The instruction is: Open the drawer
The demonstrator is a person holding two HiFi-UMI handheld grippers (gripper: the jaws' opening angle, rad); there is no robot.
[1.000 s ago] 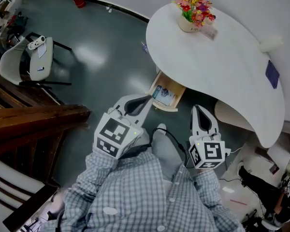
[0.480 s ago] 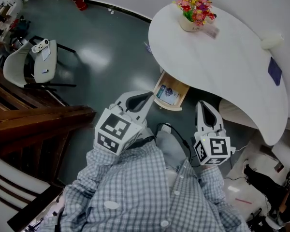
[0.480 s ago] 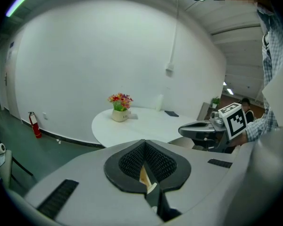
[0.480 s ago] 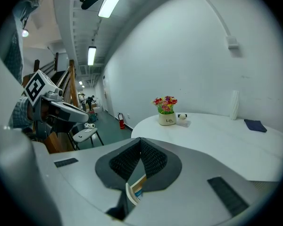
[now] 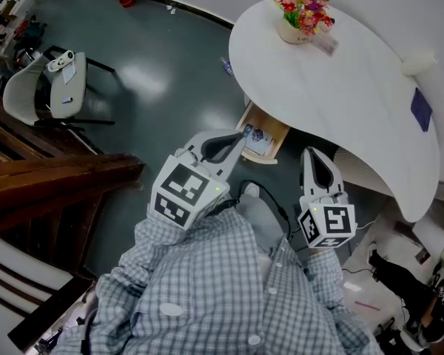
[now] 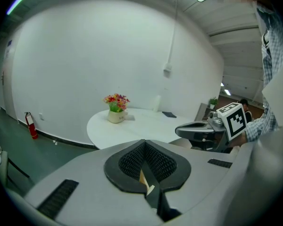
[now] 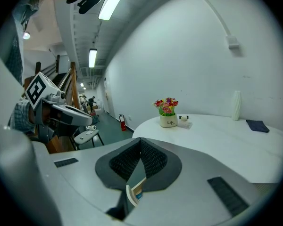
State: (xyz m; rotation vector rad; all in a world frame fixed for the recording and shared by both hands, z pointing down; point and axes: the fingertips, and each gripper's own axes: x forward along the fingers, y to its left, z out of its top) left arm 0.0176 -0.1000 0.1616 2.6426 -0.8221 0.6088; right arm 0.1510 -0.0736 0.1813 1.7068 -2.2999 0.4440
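Barely anything has moved since a second ago. The hands sit about where they were. The head view has drifted, so the big white counter (image 5: 340,87) rides a bit higher in frame. The left claw (image 5: 239,137) now overlaps the near corner of the drawer (image 5: 270,128) in that view, instead of stopping just short of it. The drawer itself is out the same amount as before.

Progress-wise, I'd call this basically done. The light wood drawer is already pulled out from under the counter's edge, over the dark floor, with its inside in plain sight. Whether it can slide out further I can't tell from here, so maybe a last tug is left, maybe nothing.

Neither claw has hold of it. The left claw's jaws are pressed together with nothing in them. From above I can't say if its tip actually touches the drawer or just hangs over it. The right claw (image 5: 309,155) is closed up and empty too, near the drawer's other side and apart from it.

Containers:
- The drawer holds a flat printed thing (image 5: 257,140) with some blue on it, a booklet or card, too small to read.
- A small pale flower pot (image 5: 290,34) stands upright near the counter's far edge, full of red, pink and yellow flowers (image 5: 303,6).
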